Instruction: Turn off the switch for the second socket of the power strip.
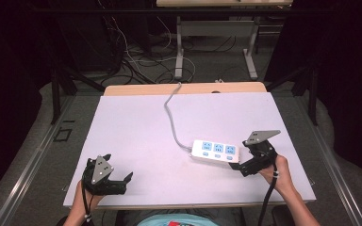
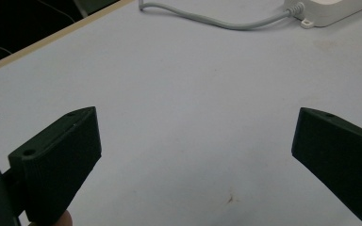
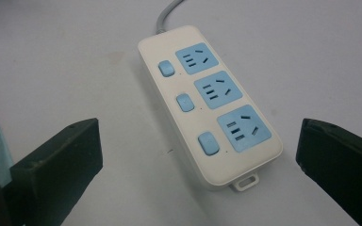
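**One power strip, two hand-held grippers spread wide**

While no container stands anywhere on the desk (image 1: 136,122), a single white power strip (image 1: 215,152) lies flat on its pale surface, right of centre and toward the near edge. It carries three blue sockets (image 3: 225,89) in a row and, beside them, three small blue switches (image 3: 185,102), one to each socket. One grey cord (image 1: 172,117) leaves its far end, curves across the desk and drops over the far edge. A small mounting tab (image 3: 245,182) sticks out of the strip's near end.

The right hand-held gripper (image 1: 245,162) sits just beside the strip's right end, held by the person's right hand (image 1: 278,172); in the right gripper view its two black jaws are spread wide apart, released, with the near end of the strip between them and neither jaw touching it. A grey three-cornered plate (image 1: 261,136) tops this gripper.

The left hand-held gripper (image 1: 122,181) rests at the near left corner of the desk in the person's left hand (image 1: 87,200), well apart from the strip. Its two jaws are likewise released, with bare desk between them.

Beyond the desk, a tangle of cables (image 1: 132,61) lies on the floor.
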